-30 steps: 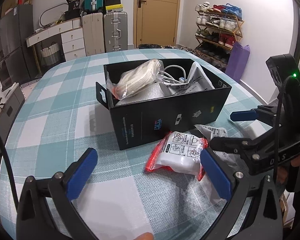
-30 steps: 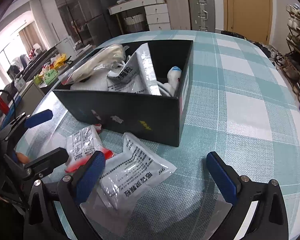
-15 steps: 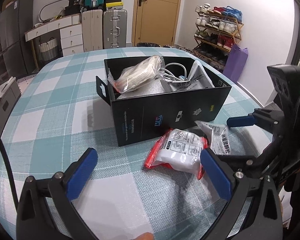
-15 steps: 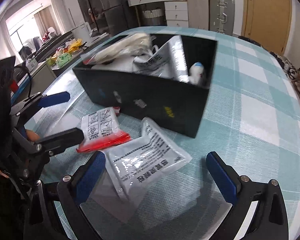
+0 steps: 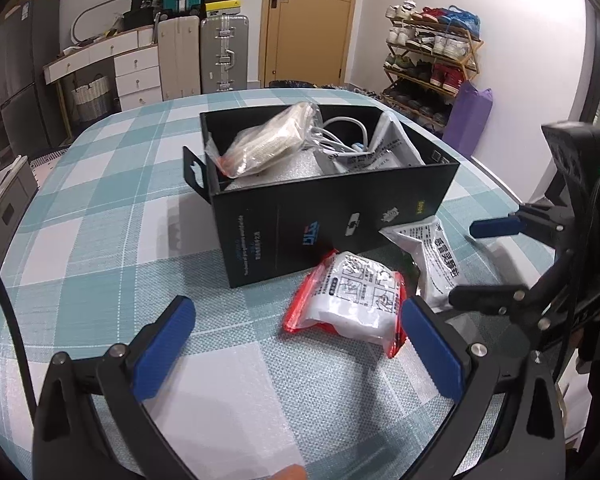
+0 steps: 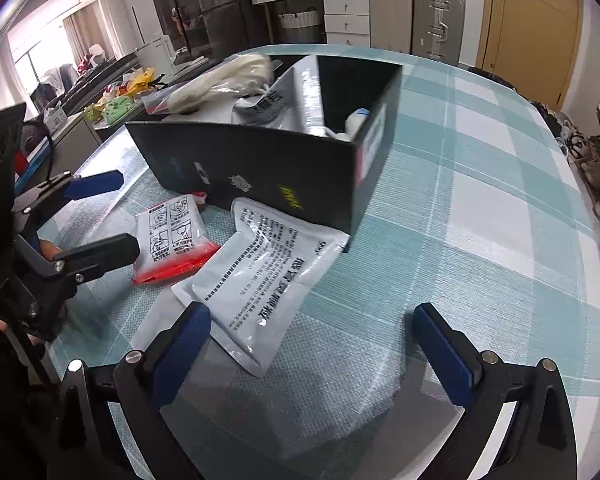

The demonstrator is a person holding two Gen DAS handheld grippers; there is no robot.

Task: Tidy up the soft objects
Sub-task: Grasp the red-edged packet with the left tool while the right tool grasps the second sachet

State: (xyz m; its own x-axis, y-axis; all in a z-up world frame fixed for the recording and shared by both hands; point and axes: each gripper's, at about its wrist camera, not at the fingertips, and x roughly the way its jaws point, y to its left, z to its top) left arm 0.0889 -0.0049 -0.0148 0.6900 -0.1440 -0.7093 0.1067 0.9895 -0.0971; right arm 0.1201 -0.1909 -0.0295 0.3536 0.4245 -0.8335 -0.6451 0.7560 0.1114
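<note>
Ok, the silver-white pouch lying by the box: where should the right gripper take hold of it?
Probably the near free end of the silver-white pouch, coming in low from the operator's side. It lies flat on the tablecloth, far end against the black box, its left edge next to the red-edged packet. The right gripper is open, its left finger already beside that end.

box [image 5: 332, 216] on table [image 5: 100, 240] | two pouches [image 5: 352, 300] before box | bagged items [image 5: 268, 144] inside box

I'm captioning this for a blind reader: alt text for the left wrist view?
An open left gripper hovers over a checked table near a red-edged packet and a white pouch, both lying beside a black box of bagged items.
</note>
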